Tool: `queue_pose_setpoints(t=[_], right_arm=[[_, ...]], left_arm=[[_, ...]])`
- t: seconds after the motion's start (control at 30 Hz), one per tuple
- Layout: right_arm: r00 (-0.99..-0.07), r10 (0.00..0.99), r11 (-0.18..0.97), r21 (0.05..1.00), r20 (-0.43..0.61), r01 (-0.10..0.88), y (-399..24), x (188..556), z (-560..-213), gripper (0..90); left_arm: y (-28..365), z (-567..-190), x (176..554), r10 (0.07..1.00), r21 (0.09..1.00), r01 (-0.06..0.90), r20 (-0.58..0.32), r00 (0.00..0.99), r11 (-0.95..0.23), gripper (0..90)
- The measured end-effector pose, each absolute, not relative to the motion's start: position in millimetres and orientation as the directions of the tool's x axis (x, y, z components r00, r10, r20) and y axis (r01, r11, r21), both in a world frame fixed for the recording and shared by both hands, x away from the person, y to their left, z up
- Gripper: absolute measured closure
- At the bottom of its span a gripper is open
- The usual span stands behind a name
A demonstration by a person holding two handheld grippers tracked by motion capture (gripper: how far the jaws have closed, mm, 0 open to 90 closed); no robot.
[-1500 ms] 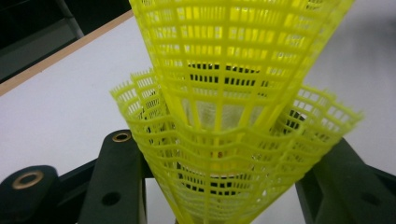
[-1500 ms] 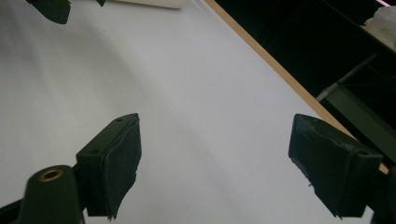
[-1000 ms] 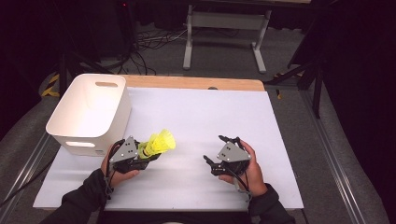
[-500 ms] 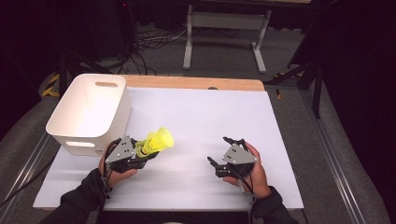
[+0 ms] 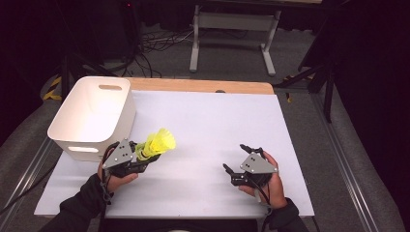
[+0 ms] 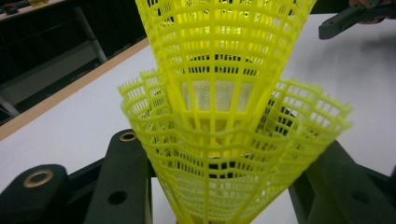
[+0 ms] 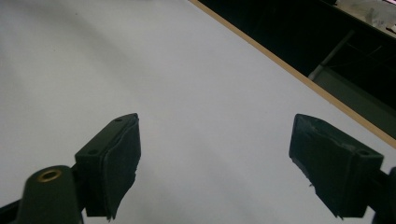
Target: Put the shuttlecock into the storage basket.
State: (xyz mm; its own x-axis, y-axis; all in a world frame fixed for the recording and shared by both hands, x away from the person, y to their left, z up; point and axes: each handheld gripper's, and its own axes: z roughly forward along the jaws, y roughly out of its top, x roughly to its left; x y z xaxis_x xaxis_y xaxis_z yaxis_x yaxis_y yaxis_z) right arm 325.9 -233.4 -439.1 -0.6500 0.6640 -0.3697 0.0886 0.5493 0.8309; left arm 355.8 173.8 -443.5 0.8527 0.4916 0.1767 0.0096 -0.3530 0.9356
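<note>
My left gripper is shut on a stack of nested yellow plastic shuttlecocks, just above the white table sheet and in front of the white bin. In the left gripper view their mesh skirts flare out between the two black jaws and point away from the camera. My right gripper hovers low at the front right of the sheet, a good way from the shuttlecocks. It is open. In the right gripper view there is only bare sheet between its pads.
A white plastic bin with handle slots stands at the table's left, right behind my left hand. The white sheet covers the table, with a wooden edge at the back. A metal stand and cables lie on the floor beyond.
My right hand has drifted a little to the right and toward the front edge, with the jaws still open. The left gripper and the shuttlecocks have stayed put.
</note>
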Motion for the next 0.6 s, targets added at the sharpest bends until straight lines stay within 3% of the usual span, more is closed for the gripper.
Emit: queue_pose_setpoints(t=[0.6], right_arm=[[-0.668,0.664,0.529,0.842,-0.335,0.104,-234,327,-443,16.9]], left_arm=[[189,-433,354,0.530,0.950,-0.004,0.178,0.829,-0.312,56.2]])
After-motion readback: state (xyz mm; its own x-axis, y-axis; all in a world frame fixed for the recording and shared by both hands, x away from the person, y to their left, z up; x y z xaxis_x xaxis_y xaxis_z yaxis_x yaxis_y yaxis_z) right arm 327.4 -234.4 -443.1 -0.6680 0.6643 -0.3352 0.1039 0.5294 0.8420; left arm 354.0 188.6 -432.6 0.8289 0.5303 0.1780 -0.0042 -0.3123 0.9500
